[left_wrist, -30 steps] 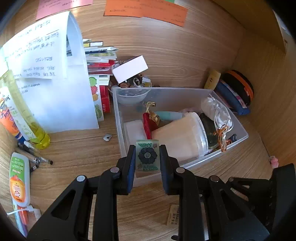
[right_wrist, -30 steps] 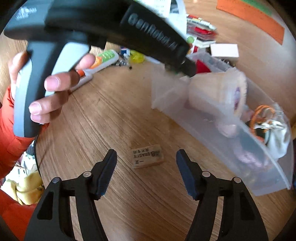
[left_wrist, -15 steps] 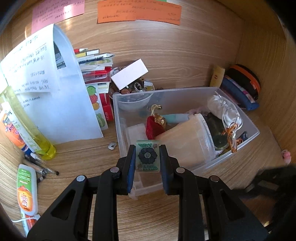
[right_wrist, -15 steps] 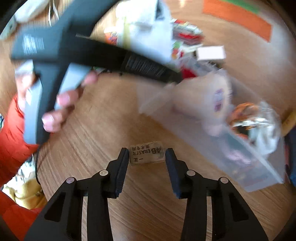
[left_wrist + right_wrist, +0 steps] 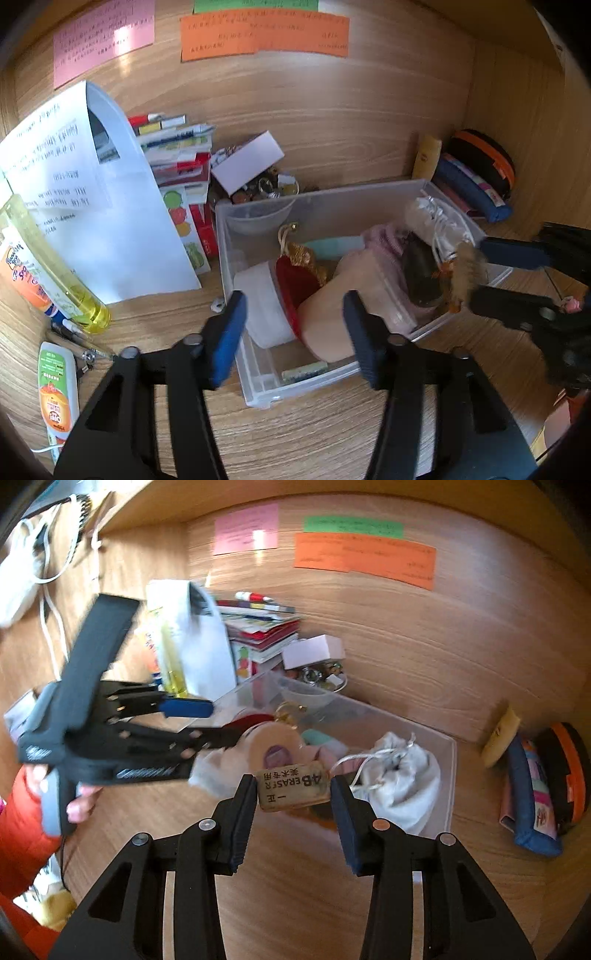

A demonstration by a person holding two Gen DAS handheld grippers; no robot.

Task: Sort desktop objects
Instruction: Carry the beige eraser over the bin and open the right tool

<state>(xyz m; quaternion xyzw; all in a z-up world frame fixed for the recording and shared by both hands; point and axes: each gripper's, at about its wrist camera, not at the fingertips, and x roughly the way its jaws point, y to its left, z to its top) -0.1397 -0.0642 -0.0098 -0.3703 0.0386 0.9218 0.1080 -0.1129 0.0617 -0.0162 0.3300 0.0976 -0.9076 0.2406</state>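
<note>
The green-patterned card has dropped into the clear bin; left gripper jaws open, right gripper clamps the eraser.

The left wrist camera looks down steeply from close above the near end of the clear bin, facing the desk's back wall, while the right wrist camera views the same bin lower, from its right front.
</note>
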